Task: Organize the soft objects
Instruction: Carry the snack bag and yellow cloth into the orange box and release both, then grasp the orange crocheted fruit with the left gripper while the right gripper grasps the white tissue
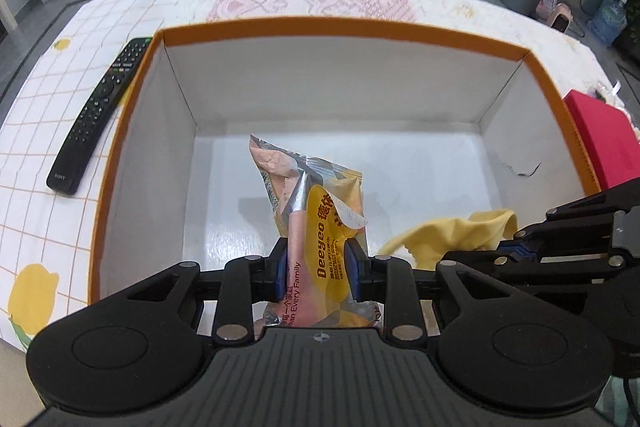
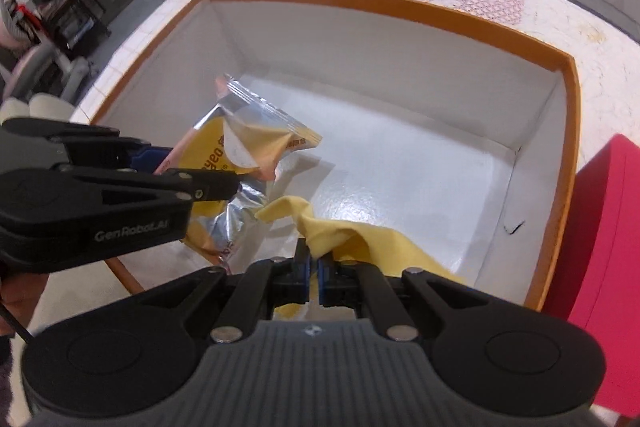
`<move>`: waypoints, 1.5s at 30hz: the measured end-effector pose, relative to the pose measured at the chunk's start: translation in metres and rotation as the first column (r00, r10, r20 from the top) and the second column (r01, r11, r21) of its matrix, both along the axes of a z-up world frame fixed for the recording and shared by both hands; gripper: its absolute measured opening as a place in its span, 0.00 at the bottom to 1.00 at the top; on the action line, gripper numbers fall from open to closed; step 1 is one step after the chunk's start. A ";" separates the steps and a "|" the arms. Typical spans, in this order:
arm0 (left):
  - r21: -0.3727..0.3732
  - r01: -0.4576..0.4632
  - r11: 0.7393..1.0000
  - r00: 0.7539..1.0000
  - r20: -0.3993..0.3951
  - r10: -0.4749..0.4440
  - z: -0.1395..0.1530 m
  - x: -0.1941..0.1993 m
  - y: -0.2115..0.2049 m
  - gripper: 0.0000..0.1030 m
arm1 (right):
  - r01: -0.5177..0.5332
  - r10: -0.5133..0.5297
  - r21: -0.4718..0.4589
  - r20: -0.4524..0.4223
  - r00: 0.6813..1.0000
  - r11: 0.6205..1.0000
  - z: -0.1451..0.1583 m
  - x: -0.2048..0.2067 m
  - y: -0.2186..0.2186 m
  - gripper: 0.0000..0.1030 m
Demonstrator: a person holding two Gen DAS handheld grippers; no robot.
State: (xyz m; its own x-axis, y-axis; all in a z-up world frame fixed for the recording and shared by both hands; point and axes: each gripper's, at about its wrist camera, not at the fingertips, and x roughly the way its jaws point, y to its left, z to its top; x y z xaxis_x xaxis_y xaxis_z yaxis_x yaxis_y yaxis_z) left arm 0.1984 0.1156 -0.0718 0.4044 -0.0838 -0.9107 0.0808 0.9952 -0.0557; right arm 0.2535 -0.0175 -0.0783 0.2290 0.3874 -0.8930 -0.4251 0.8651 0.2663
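The left hand-held gripper [image 1: 316,267] squeezes a pack of Deeyeo wet wipes [image 1: 316,211] between its two blue pads [image 1: 280,269]. The pack is pink and yellow with shiny silver edges. It sticks out in front of the gripper, up in the air over the white floor of a big box [image 1: 344,31] with an orange rim.

The right hand-held gripper [image 2: 314,273] is just to the right of the left one. Its pads are almost together, pinching a soft yellow cloth [image 2: 360,243]. The cloth bunches up in front of the pads and hangs down to the right, over the near edge of the box.

Left of the left gripper, outside the box, a black Sony remote control [image 1: 102,111] lies on the counter [image 1: 52,99], which has a cover with squares and lemons. Right of the right gripper, close beside the box, is a red box [image 2: 600,239].
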 end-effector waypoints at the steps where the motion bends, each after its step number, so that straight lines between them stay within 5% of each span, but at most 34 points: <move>1: 0.002 -0.004 1.000 1.000 -0.008 0.004 -0.001 0.000 0.000 0.34 | -0.006 0.006 -0.006 0.001 1.000 1.000 -0.003 0.004 0.004 0.01; 9: 0.015 -0.036 0.999 0.999 0.035 0.036 0.015 -0.003 0.005 0.40 | -0.001 0.001 -0.017 -0.002 1.000 1.000 -0.001 0.005 0.000 0.08; 13: 0.022 -0.039 0.999 0.997 0.064 0.037 0.029 -0.011 0.005 0.40 | 0.008 -0.008 -0.017 0.019 1.000 1.000 0.008 0.002 -0.004 0.33; 23: -0.015 -0.037 0.999 0.967 0.252 0.040 0.081 -0.051 -0.002 0.42 | 0.038 -0.038 0.003 0.170 0.985 0.999 0.061 -0.028 -0.019 0.52; 31: -0.055 0.069 0.996 0.908 0.416 -0.040 0.113 -0.104 -0.040 0.44 | 0.140 -0.153 0.062 0.310 0.938 0.988 0.098 -0.082 -0.073 0.59; 40: -0.129 0.194 0.972 0.884 0.454 -0.116 0.108 -0.140 -0.092 0.44 | 0.318 -0.333 0.103 0.369 0.868 0.942 0.101 -0.150 -0.153 0.63; 45: -0.150 0.276 0.949 0.890 0.413 -0.194 0.089 -0.151 -0.130 0.44 | 0.426 -0.426 0.088 0.376 0.823 0.900 0.089 -0.180 -0.201 0.63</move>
